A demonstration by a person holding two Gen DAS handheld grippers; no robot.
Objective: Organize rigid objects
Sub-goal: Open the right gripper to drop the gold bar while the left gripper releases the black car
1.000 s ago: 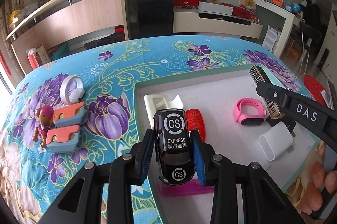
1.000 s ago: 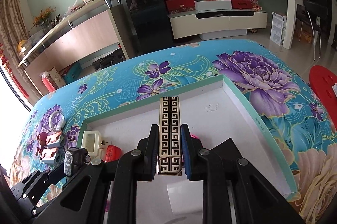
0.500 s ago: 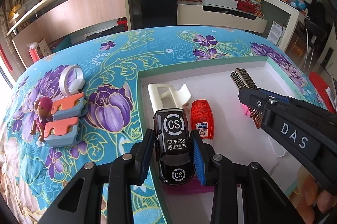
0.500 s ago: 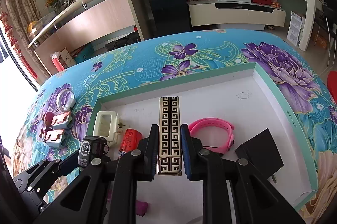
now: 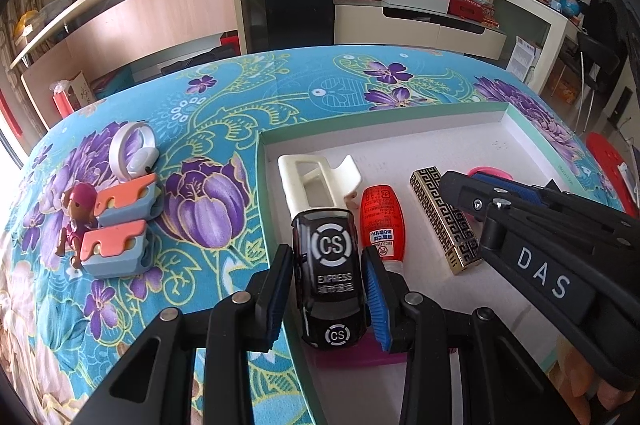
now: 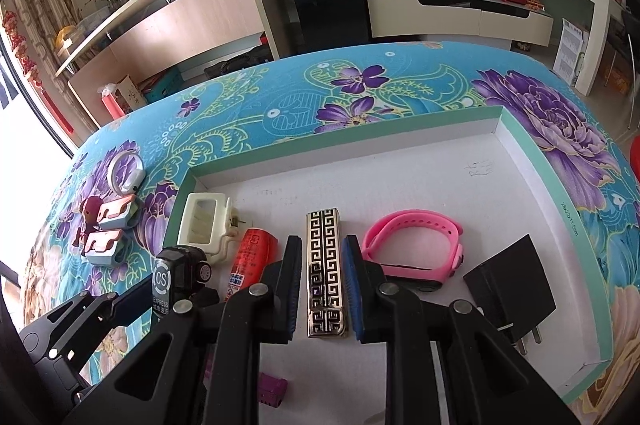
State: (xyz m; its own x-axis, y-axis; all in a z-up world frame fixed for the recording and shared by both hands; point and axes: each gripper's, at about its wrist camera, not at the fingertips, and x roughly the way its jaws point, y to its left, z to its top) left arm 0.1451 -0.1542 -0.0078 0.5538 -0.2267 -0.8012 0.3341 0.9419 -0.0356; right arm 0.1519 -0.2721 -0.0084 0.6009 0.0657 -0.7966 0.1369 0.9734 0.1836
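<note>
- Your left gripper (image 5: 327, 299) holds the black toy car (image 5: 329, 275) between its blue pads, low over the near left corner of the white tray (image 5: 460, 145); a magenta piece (image 5: 352, 355) lies under it.
- Your right gripper (image 6: 322, 291) is clamped narrow on the gold patterned bar (image 6: 325, 273), mid-tray.
- The car's long axis runs along the left gripper's fingers, its "CS" roof facing up.
- The bar's long axis also follows the right gripper's fingers, pointing towards the tray's far wall; whether it touches the floor you cannot tell.
- Close around the car: a cream clip (image 5: 316, 181) just beyond it and a red tube (image 5: 380, 221) just to its right.
- Beside the bar: the red tube on its left, a pink wristband (image 6: 416, 249) on its right, a black plug adapter (image 6: 512, 283) further right.
- Outside the tray, on the flowered desk (image 5: 224, 97), sit two orange-topped blocks (image 5: 118, 229), a small figurine (image 5: 76, 213) and a white ring (image 5: 134, 151).
</note>
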